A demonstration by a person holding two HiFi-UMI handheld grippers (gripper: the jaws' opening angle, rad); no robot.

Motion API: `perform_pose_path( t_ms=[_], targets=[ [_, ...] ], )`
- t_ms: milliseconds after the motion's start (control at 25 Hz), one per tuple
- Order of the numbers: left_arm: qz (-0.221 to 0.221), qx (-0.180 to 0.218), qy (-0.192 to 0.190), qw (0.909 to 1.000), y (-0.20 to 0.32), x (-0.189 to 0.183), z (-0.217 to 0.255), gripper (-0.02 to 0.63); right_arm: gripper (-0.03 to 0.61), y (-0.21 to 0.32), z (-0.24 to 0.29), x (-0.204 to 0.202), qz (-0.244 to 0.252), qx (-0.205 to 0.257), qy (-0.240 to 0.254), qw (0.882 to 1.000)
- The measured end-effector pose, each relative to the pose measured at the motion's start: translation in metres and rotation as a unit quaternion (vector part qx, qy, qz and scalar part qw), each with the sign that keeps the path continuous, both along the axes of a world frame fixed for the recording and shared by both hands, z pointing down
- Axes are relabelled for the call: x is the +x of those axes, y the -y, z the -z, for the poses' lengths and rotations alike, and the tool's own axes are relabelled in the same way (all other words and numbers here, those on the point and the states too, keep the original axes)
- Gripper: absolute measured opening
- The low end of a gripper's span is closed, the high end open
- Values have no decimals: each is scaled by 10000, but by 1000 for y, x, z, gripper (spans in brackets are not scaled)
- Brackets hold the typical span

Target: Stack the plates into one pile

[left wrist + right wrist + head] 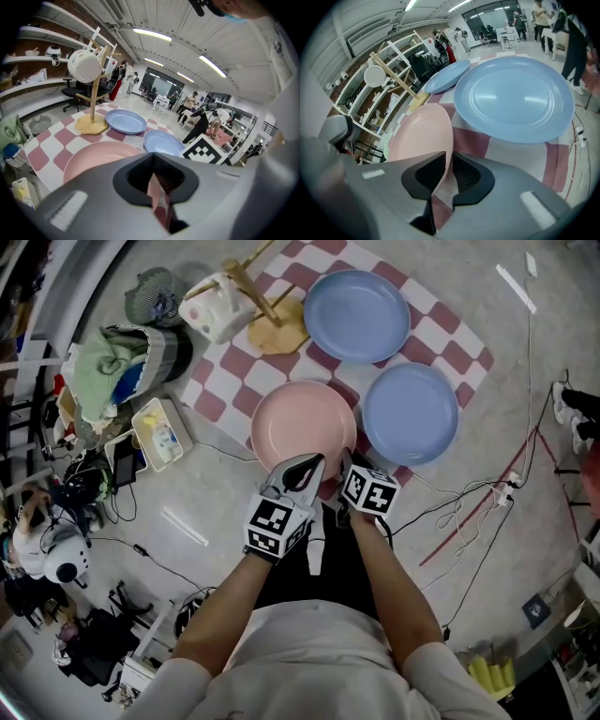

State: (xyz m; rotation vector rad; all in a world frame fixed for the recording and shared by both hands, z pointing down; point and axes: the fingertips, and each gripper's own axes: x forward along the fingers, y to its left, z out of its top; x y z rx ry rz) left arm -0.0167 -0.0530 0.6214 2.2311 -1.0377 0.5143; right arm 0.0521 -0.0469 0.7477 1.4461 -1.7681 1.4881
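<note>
A pink plate [302, 424] lies on the near part of a red-and-white checked cloth [221, 379]. Two blue plates rest apart from it, one to its right [410, 413] and one farther back [356, 315]. My right gripper [349, 465] is at the pink plate's near rim. In the right gripper view the pink plate [423, 138] has its rim between the jaws of my right gripper [445, 173], which is shut on it. My left gripper [306, 468] points at the same rim with its jaws together. The pink plate [96, 157] lies just ahead of my left gripper [154, 176].
A wooden mug tree [267, 310] holding a white mug [214, 306] stands at the cloth's back left. A basket of clothes [122, 362] and a plastic box [161, 432] sit left of the cloth. Cables [469, 507] trail across the floor on the right.
</note>
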Motion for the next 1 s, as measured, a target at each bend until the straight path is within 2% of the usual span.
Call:
perform_pose_path(
  t_ms=[280, 440, 600, 800, 1000],
  targets=[
    [48, 32, -3, 10000, 1, -4, 5, 6, 26, 5, 1, 2, -362, -123, 249, 9990],
    [78, 78, -7, 9999, 3, -6, 10, 6, 26, 11, 10, 0, -237, -20, 305, 9993],
    [48, 171, -30, 9998, 8, -3, 19, 6, 26, 15, 22, 7, -324, 4, 446, 9985],
    [-6, 288, -101, 9995, 17, 5, 31, 6, 26, 23, 44, 24, -511, 88, 607, 9968],
    [-142, 433, -173, 9988, 27, 22, 48, 6, 28, 31, 63, 57, -829, 189, 643, 9943]
  ],
)
